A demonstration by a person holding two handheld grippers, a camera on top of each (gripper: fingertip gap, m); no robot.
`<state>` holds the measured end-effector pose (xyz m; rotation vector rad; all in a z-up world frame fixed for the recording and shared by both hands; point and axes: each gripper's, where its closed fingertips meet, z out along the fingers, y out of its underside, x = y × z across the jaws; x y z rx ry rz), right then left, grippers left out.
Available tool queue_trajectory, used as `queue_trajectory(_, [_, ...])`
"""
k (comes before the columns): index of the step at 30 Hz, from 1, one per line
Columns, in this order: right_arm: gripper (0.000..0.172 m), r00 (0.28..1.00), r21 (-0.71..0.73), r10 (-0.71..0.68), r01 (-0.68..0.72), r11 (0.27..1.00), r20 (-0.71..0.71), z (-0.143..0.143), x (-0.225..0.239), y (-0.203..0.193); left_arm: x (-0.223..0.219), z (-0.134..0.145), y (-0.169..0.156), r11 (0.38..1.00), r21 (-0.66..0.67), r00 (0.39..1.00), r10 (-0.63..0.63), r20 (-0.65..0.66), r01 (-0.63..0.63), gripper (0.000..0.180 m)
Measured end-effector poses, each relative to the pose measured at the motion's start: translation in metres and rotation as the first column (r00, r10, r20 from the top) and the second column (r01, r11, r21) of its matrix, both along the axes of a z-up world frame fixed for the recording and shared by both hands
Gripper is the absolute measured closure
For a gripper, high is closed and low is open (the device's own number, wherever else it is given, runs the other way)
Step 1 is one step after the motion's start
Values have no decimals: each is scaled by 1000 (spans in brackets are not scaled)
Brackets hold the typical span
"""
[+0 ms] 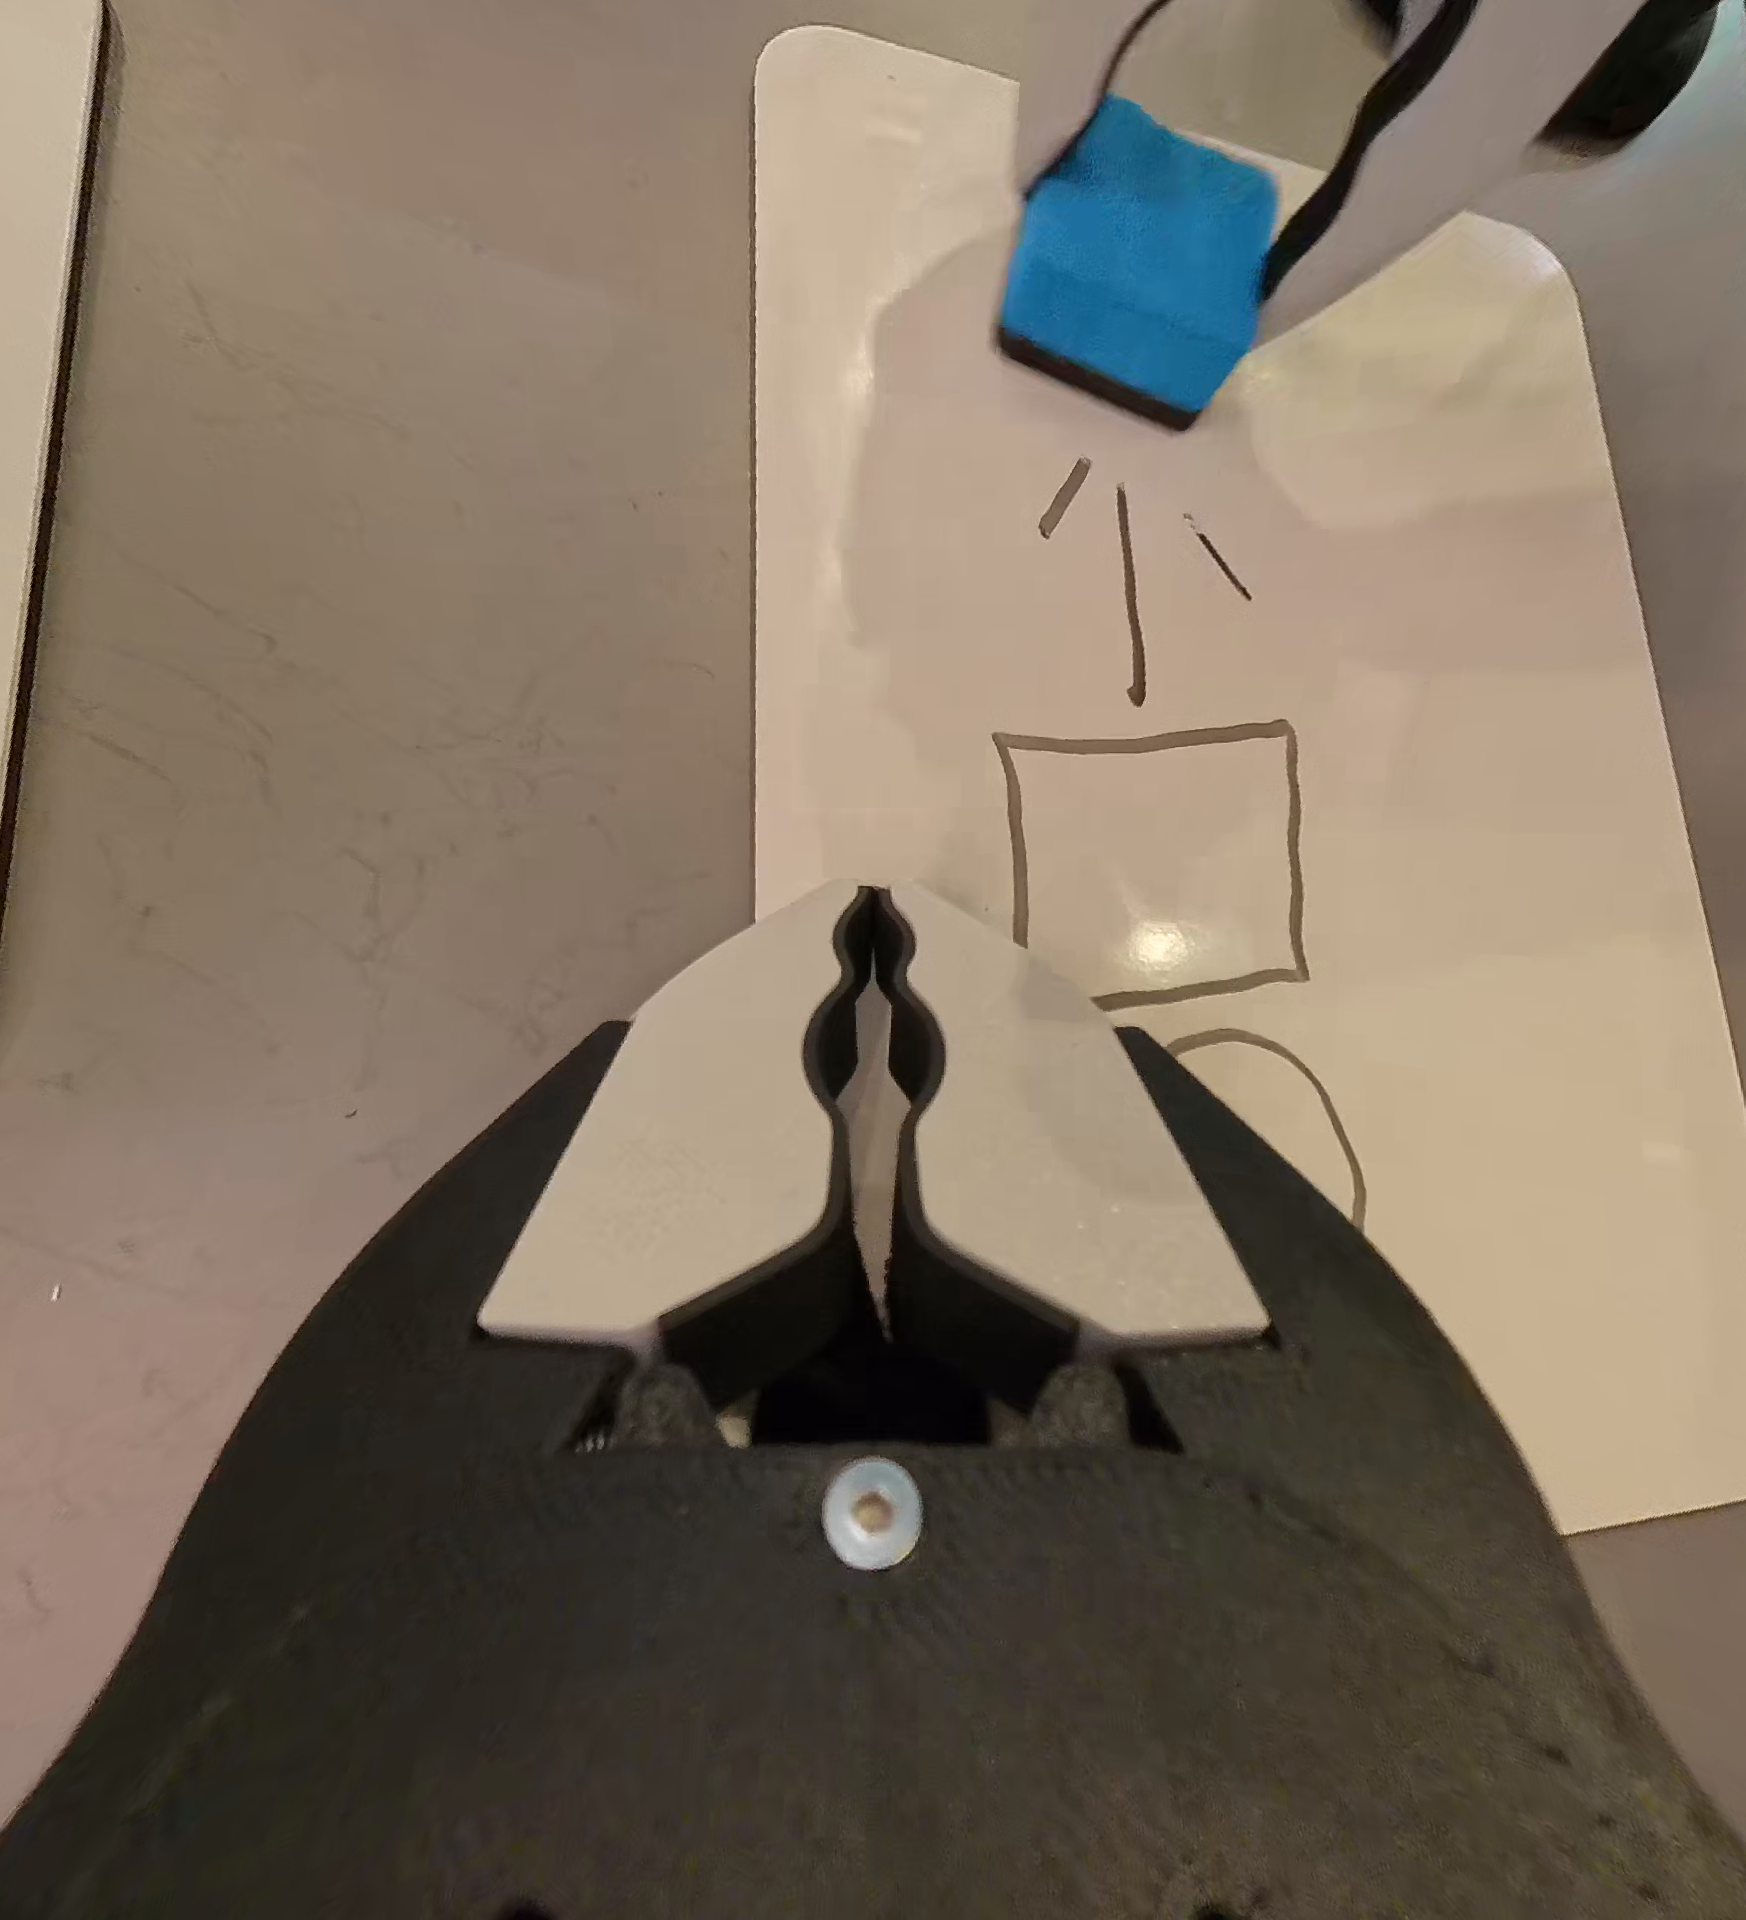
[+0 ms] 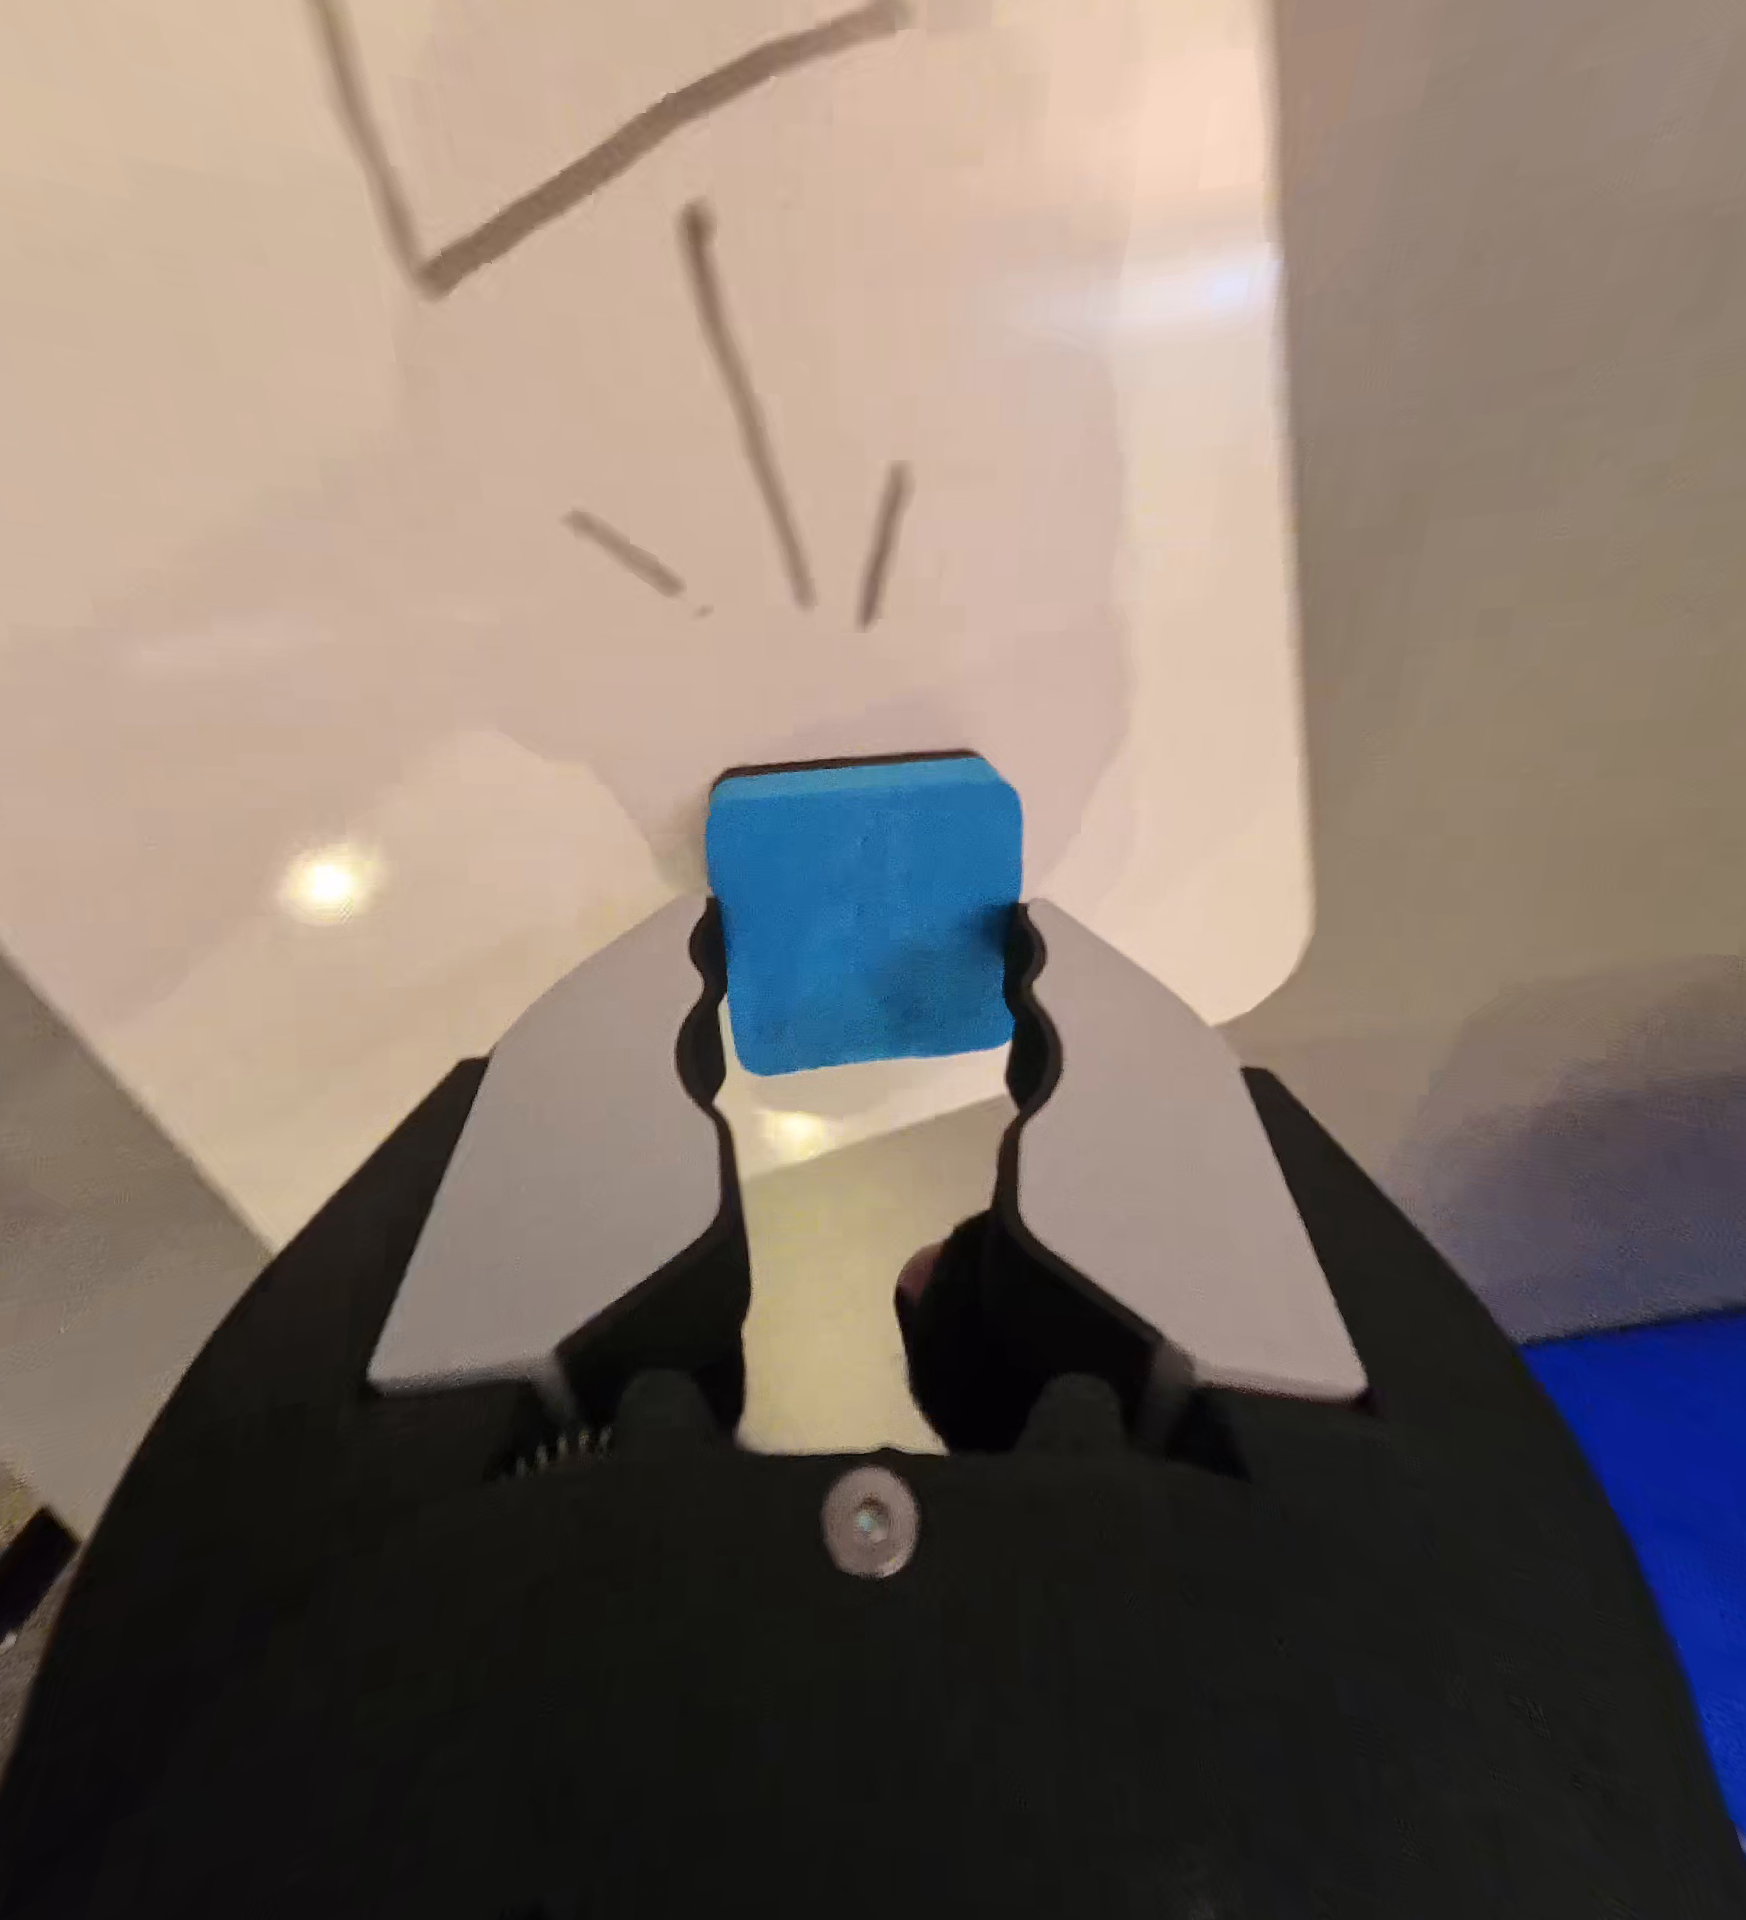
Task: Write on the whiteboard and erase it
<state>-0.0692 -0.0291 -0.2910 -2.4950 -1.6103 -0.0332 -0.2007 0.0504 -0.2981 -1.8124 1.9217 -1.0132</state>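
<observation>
While the left gripper point(image 1: 874, 896) sits clenched on nothing above the whiteboard's point(image 1: 1471, 935) near end, the right gripper point(image 2: 864, 935) clamps the blue eraser point(image 2: 864, 925), dark face down on the board's far end, near the drawn lines point(image 1: 1131, 592).

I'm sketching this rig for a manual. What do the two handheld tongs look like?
Both match. The left tongs and right tongs each have a matte black, textured, wedge-shaped body with a silver screw at its centre. Two pale grey angular fingers carry wavy black inner pads. In the left wrist view, a black cable runs along the right tongs.
</observation>
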Motion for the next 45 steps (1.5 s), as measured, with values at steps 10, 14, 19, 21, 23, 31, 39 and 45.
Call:
queue_trajectory(10, [119,997,44,77,-75,996,-32,-1,-39,20,0,0,0,1000,-1,1000,-1,0,1,180])
queue_trajectory(14, [118,982,9,180,-180,984,-58,0,-57,-7,0,0,0,1000,11,1000,3,3,-3,180])
queue_trajectory(19, [119,995,57,93,-91,994,-45,-1,-48,17,0,0,0,1000,-6,1000,3,0,-3,180])
queue_trajectory(21, [119,982,62,170,-165,984,-85,-1,-73,5,0,0,0,1000,-3,1000,4,1,-4,180])
queue_trajectory(23, [118,979,19,188,-187,982,-75,0,-64,-11,0,0,1,1000,4,1000,8,3,-8,180])
queue_trajectory(31, [119,977,55,189,-184,981,-103,-1,-86,-6,0,0,1,1000,-2,1000,9,3,-9,180])
queue_trajectory(39, [119,973,54,212,-207,977,-96,-1,-95,0,0,0,1,1000,-12,1000,17,1,-17,180])
queue_trajectory(45, [119,989,76,120,-113,991,-91,-1,-88,24,0,0,3,999,-19,999,32,-3,-32,180])
